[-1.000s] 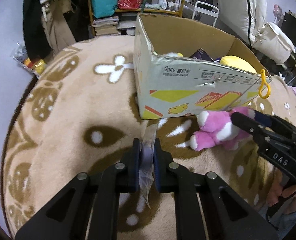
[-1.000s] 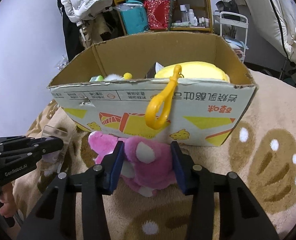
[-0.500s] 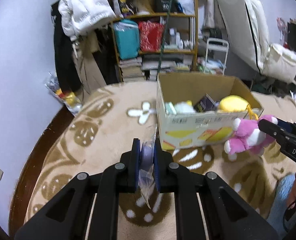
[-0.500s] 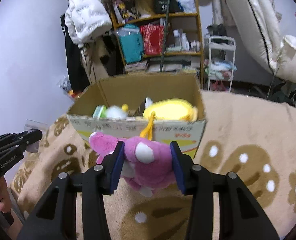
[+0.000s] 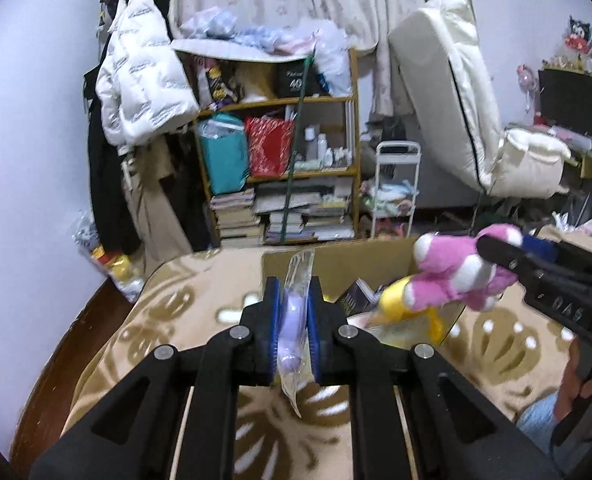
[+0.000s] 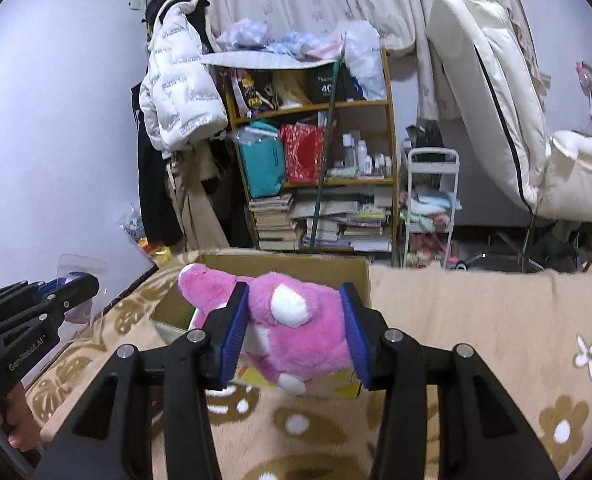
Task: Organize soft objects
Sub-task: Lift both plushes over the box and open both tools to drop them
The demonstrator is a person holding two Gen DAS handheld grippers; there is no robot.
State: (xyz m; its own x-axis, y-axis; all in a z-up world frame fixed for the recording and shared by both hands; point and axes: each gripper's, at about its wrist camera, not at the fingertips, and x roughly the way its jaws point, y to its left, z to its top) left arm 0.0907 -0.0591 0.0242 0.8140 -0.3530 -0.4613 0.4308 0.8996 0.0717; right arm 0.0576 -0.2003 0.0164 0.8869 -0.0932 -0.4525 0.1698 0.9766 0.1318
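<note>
My left gripper point(image 5: 293, 330) is shut on a clear plastic bag with a lilac soft item point(image 5: 292, 320) and holds it up in the air near the cardboard box point(image 5: 348, 258). My right gripper point(image 6: 294, 334) is shut on a pink and white plush toy point(image 6: 296, 320) and holds it above the cardboard box point(image 6: 352, 276). The plush also shows in the left wrist view point(image 5: 456, 272), with a yellow plush point(image 5: 396, 304) in the box below it. The left gripper shows at the left of the right wrist view point(image 6: 76, 286).
The box stands on a beige rug with brown flower and paw patterns point(image 6: 476, 320). Behind it are a cluttered wooden shelf point(image 6: 316, 152), a white jacket point(image 6: 180, 92), a small white cart point(image 6: 430, 208) and a leaning white mattress point(image 6: 496, 92).
Both grippers have risen well above the rug with their loads. The pink plush has left the rug and now hangs over the box. The box looks smaller and lower in both views.
</note>
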